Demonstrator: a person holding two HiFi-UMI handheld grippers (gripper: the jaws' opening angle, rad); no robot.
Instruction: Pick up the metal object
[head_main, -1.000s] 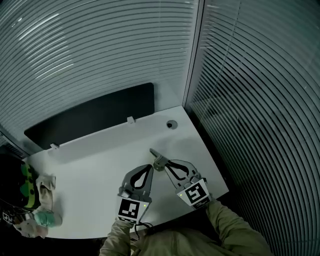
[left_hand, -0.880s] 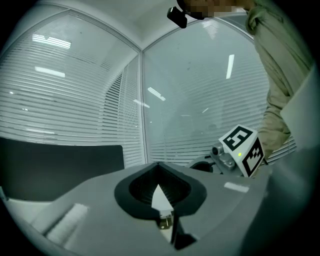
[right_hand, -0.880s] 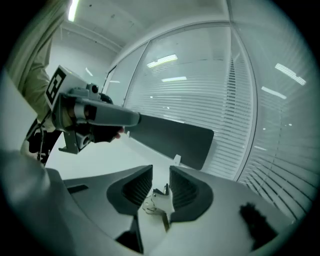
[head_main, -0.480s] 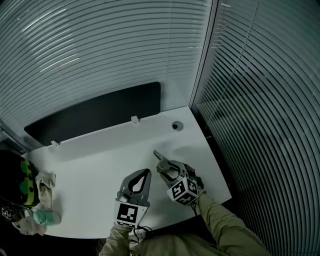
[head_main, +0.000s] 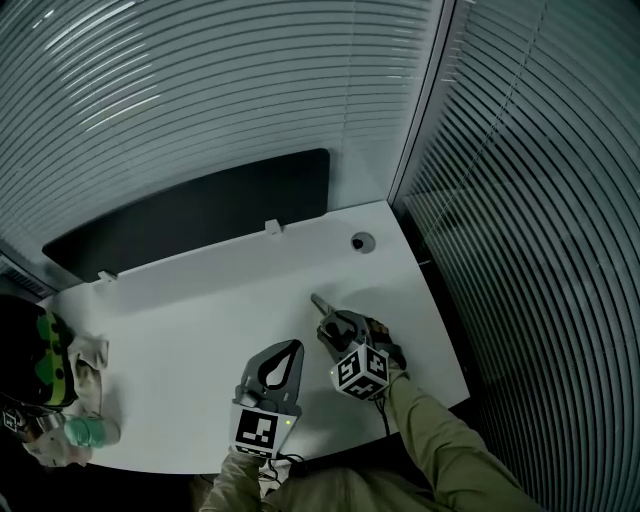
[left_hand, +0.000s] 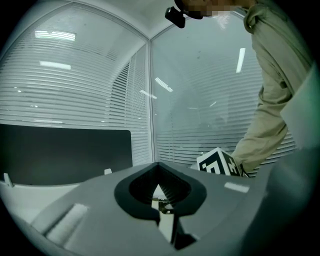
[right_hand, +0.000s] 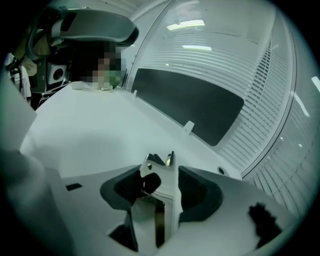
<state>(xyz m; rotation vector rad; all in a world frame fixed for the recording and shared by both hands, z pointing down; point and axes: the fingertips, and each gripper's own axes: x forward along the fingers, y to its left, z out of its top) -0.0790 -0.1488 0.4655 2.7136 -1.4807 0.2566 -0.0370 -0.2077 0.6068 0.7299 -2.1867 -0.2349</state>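
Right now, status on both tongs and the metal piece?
Left tongs shut, empty, over white table. Right tongs shut on flat silver metal piece. Nothing in the way.

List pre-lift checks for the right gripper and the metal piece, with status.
1. Right gripper closed on the metal bracket: ok, both jaws press its sides.
2. Bite depth: ok, the bracket sits between the pads, one end poking past the tips.
3. Bracket off the white table: cannot tell.
4. Left gripper out of the way: ok, jaws together on nothing, beside the right one with a gap between.
5. Table around the bracket bare: ok; the cable hole lies further back.
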